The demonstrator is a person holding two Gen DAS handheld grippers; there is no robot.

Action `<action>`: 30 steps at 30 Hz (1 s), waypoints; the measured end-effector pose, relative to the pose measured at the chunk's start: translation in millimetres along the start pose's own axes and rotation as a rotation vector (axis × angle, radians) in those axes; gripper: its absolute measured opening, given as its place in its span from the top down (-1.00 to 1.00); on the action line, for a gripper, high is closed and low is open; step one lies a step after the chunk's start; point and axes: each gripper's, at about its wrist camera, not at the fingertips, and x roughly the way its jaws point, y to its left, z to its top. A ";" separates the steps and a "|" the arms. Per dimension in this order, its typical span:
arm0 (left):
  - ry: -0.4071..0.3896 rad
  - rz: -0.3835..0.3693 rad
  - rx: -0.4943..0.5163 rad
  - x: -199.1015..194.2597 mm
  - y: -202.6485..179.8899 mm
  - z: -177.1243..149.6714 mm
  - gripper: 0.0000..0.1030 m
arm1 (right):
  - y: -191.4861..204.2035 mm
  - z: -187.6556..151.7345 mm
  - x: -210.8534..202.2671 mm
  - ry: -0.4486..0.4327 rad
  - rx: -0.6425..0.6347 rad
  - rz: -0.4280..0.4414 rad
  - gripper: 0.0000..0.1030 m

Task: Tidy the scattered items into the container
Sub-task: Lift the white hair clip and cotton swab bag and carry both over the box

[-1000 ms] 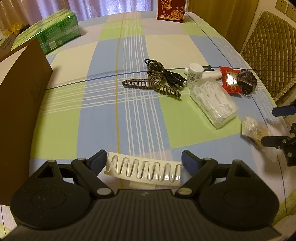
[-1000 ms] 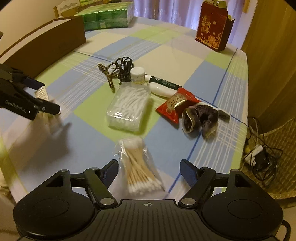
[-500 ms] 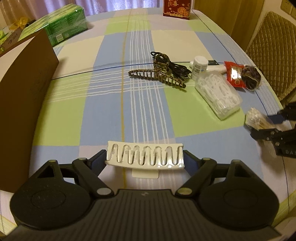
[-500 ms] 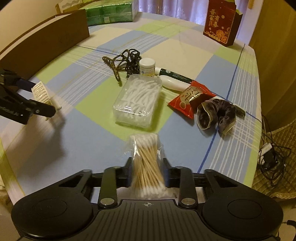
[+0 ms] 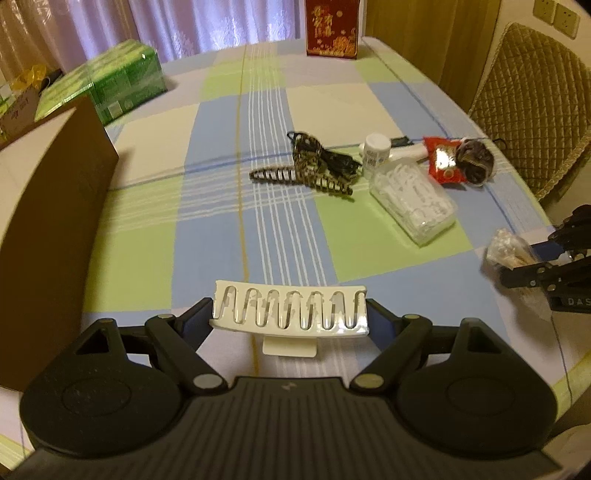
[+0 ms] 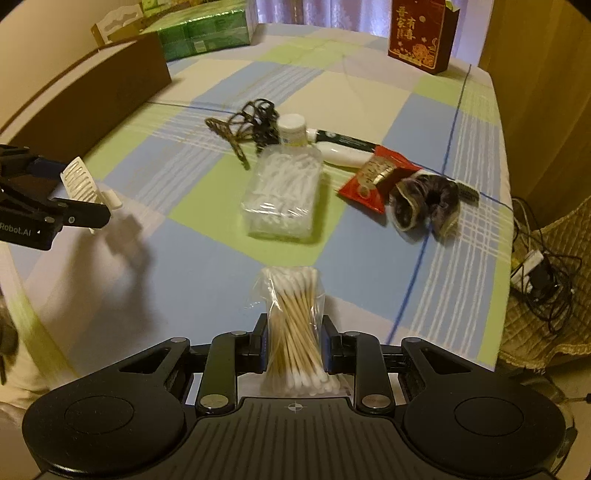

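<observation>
Left tool (image 5: 290, 314) clamps a white hair claw clip (image 5: 290, 309) crosswise between its fingers, teeth up, clear above the tabletop (image 5: 221, 229). Right tool (image 6: 293, 341) is closed tight on a clear bag of cotton swabs (image 6: 295, 332), wooden sticks running along the fingers, white tips at both ends, bag also off the surface. Container: brown cardboard box (image 5: 48, 229), hard left of the left tool, near wall tall and plain; from the right tool it sits far ahead-left. Ahead-right of the left tool, well apart: leopard-print claw clip (image 5: 306, 175) lying on a tangled black cable (image 5: 332, 158), a small white-capped bottle (image 5: 376, 149), a clear plastic box of white floss picks (image 5: 413, 201), a white tube (image 6: 341, 157) with a dark end, a shiny red snack packet (image 5: 443, 162) and a dark velvety scrunchie (image 5: 474, 157) touching the packet. From the right tool the floss box is straight ahead, scrunchie ahead-right. Tabletop is covered with a checked cloth in blue, green and cream with white stripes. Far edge: red gift bag (image 5: 330, 27) with gold print, green wrapped tissue pack (image 5: 110, 86). Quilted tan chair (image 5: 532, 107) on the right, lilac curtains behind. Floor right of the tabletop has a power strip with tangled cords (image 6: 539, 273).
</observation>
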 end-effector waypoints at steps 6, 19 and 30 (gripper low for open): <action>-0.047 -0.038 0.022 -41.8 18.0 -6.4 -0.60 | 32.2 9.8 -18.9 -0.017 -0.005 0.110 0.44; -0.148 0.039 -0.014 -156.3 123.7 -37.7 -0.60 | 173.6 87.9 -51.6 -0.145 -0.155 0.438 0.44; -0.184 0.118 -0.013 -180.6 227.4 -47.3 -0.60 | 292.7 150.2 -24.5 -0.202 -0.192 0.546 0.44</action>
